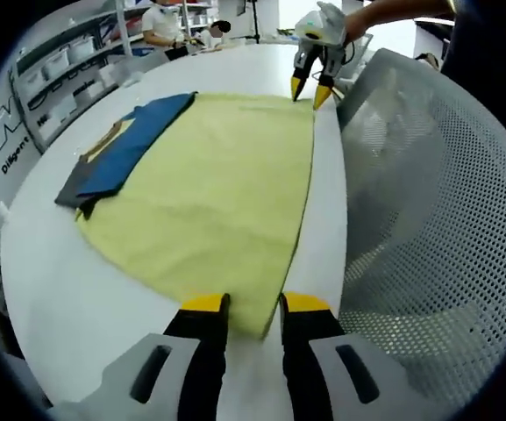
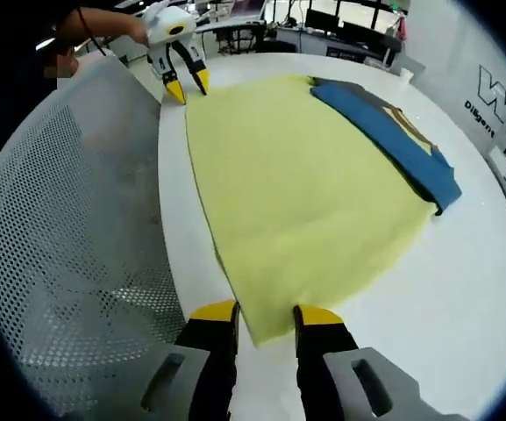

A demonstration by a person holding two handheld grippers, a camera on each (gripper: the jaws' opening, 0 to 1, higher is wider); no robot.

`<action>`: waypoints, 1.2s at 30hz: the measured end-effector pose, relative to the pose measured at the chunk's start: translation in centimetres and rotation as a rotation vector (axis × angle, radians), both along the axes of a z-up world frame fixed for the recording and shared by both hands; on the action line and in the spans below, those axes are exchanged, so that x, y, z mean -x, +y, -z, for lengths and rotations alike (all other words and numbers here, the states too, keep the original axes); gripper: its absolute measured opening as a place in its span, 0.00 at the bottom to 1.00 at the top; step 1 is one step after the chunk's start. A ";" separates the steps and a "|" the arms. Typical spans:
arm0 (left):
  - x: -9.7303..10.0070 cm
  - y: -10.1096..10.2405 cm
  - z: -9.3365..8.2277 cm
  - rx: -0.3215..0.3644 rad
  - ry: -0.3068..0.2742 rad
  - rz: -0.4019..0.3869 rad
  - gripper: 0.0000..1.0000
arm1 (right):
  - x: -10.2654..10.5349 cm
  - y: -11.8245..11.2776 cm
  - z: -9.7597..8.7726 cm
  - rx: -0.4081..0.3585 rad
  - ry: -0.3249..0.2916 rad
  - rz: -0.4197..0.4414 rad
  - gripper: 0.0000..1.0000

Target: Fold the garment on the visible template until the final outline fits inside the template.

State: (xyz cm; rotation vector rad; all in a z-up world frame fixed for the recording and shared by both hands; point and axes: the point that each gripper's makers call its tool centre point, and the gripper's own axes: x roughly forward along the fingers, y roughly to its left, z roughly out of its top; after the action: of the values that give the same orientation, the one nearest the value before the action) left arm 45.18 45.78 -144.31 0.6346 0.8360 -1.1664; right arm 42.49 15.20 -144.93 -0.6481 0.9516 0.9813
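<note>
while the white table (image 1: 51,289) carries it flat, the yellow template sheet (image 1: 209,193) spreads wide with a rounded far edge and a straight near edge running beside the grey perforated chair back (image 1: 428,219). on the sheet's far side lies the garment (image 1: 125,149), a blue piece folded into a long narrow strip, with a darker grey layer and a tan band showing beneath it; one end of it hangs past the sheet's edge onto the table. in the right gripper view the same garment (image 2: 393,132) sits along the sheet (image 2: 296,193) at the opposite side from the chair.

the left gripper (image 1: 253,307) has its yellow-tipped jaws parted, straddling one near corner of the sheet. the right gripper (image 2: 266,314) likewise stands with jaws apart over the other near corner, whether pinching the cloth i cannot tell. shelving (image 1: 68,70) with bins stands behind the table.
</note>
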 end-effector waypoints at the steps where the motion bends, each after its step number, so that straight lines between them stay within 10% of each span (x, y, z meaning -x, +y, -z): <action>1: -0.1 0.0 0.0 -0.013 -0.008 0.001 0.14 | 0.1 0.0 0.0 0.002 0.000 -0.004 0.17; 11: 0.1 0.5 0.3 -0.042 0.029 -0.015 0.02 | 0.5 -0.5 0.1 0.057 -0.030 -0.040 0.00; 36: 3.5 1.0 -2.2 -0.085 0.082 0.071 0.03 | 2.5 -0.9 -4.1 0.085 0.011 -0.156 0.00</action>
State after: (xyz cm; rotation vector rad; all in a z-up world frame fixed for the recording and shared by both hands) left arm 41.71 46.73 -142.14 0.6947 0.9423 -1.2331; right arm 40.02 14.30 -140.82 -0.7983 0.9676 1.0873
